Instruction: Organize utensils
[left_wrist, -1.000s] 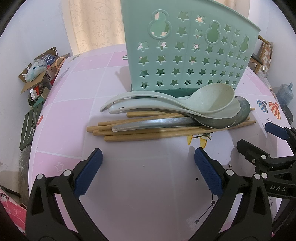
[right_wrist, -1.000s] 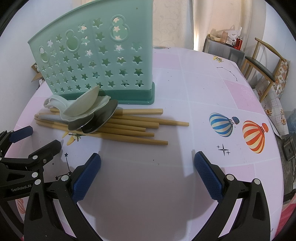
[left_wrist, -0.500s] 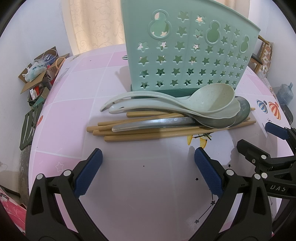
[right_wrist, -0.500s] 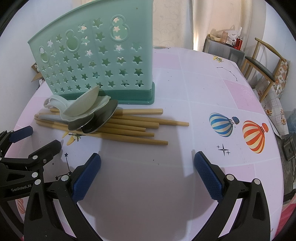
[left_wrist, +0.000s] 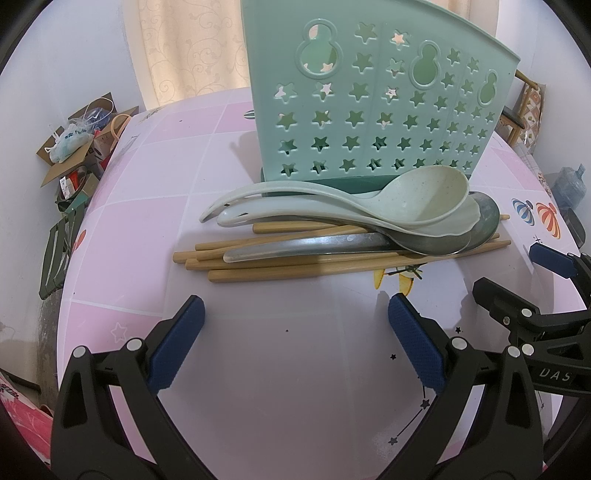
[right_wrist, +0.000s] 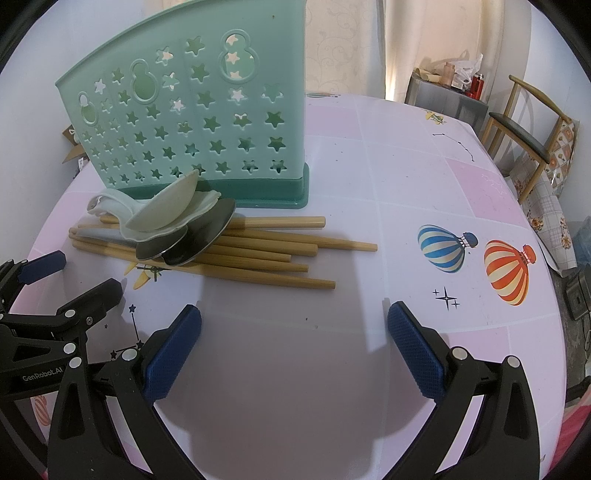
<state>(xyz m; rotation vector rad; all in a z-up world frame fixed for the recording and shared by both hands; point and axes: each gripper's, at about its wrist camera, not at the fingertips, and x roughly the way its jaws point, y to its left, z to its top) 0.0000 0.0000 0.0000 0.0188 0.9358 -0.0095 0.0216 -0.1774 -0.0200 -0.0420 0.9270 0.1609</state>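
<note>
A mint-green utensil holder (left_wrist: 376, 107) (right_wrist: 199, 122) with star cut-outs stands upright on the pink table. In front of it lies a pile: two pale plastic spoons (left_wrist: 417, 199) (right_wrist: 166, 210) on two metal spoons (left_wrist: 443, 243) (right_wrist: 199, 240), all across several bamboo chopsticks (left_wrist: 295, 271) (right_wrist: 273, 258). My left gripper (left_wrist: 295, 321) is open, hovering just short of the pile. My right gripper (right_wrist: 293, 328) is also open, near the chopsticks' right ends. Each gripper shows in the other's view, the right gripper (left_wrist: 517, 284) and the left gripper (right_wrist: 74, 280).
The round table (right_wrist: 406, 177) has a pink cloth with balloon prints (right_wrist: 476, 258). A wooden chair (right_wrist: 532, 125) and a cabinet with clutter stand off the right edge. Cardboard boxes (left_wrist: 77, 147) sit on the floor to the left.
</note>
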